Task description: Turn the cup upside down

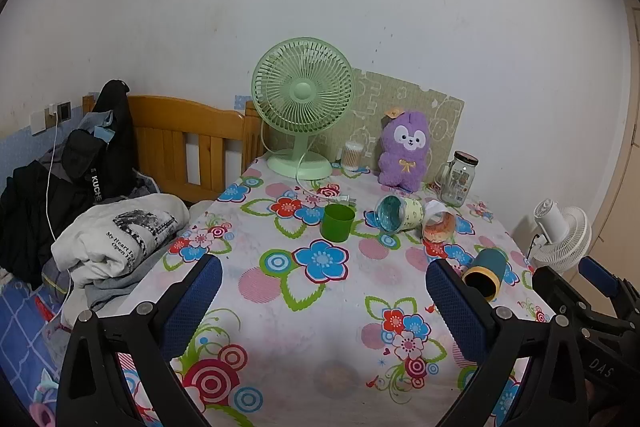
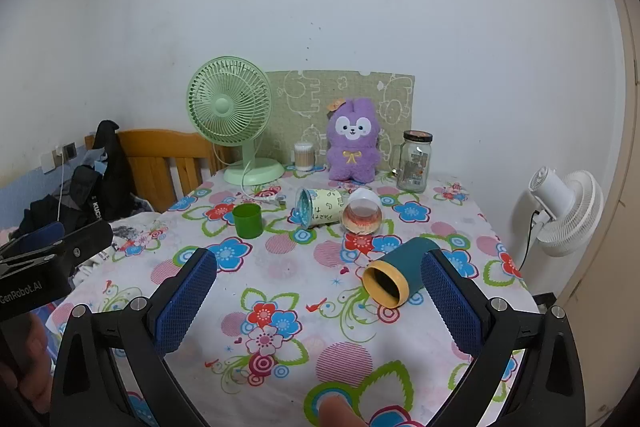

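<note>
Several cups are on the flowered tablecloth (image 2: pixel 320 307). A green cup (image 1: pixel 338 222) (image 2: pixel 247 220) stands upright. A cream patterned cup (image 1: pixel 400 218) (image 2: pixel 320 213), a clear pinkish cup (image 1: pixel 439 225) (image 2: pixel 362 217) and a teal cup with a yellow rim (image 1: pixel 485 271) (image 2: pixel 396 271) lie on their sides. My left gripper (image 1: pixel 324 301) is open and empty above the near table. My right gripper (image 2: pixel 320 297) is open and empty; the teal cup lies just left of its right finger (image 2: pixel 450 297). The right gripper also shows in the left wrist view (image 1: pixel 592 303).
A green desk fan (image 1: pixel 302 107), a purple plush toy (image 1: pixel 402 155), a glass jar (image 1: pixel 458 179) and a cotton-swab box (image 1: pixel 353 155) stand at the table's back. A bed with clothes (image 1: pixel 100 219) lies left. A white fan (image 2: pixel 564 211) stands right.
</note>
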### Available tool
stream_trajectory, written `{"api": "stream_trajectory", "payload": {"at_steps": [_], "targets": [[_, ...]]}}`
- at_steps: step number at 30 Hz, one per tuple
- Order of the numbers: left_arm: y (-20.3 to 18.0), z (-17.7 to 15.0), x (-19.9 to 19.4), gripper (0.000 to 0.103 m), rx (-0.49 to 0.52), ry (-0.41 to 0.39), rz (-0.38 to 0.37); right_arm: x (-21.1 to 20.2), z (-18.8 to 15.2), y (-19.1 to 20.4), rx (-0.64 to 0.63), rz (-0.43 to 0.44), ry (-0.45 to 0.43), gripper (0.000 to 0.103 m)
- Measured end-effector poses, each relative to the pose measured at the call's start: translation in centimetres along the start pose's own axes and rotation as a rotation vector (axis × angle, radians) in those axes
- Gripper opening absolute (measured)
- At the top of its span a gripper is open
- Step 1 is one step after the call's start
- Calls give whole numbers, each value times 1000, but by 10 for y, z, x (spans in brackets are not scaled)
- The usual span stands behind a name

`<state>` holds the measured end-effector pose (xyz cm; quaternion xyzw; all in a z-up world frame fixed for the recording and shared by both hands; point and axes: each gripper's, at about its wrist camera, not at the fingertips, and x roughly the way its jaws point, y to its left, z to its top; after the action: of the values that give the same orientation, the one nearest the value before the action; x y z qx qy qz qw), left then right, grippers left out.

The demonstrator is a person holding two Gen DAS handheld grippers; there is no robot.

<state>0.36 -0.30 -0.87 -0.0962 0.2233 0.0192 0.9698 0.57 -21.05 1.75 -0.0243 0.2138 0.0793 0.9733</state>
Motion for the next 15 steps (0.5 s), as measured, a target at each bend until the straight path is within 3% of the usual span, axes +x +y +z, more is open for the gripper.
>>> {"api": "stream_trajectory", "payload": {"at_steps": [15], "targets": [[-1, -8, 3, 103, -8, 9, -3, 1, -1, 2, 2, 4, 10, 103]]}}
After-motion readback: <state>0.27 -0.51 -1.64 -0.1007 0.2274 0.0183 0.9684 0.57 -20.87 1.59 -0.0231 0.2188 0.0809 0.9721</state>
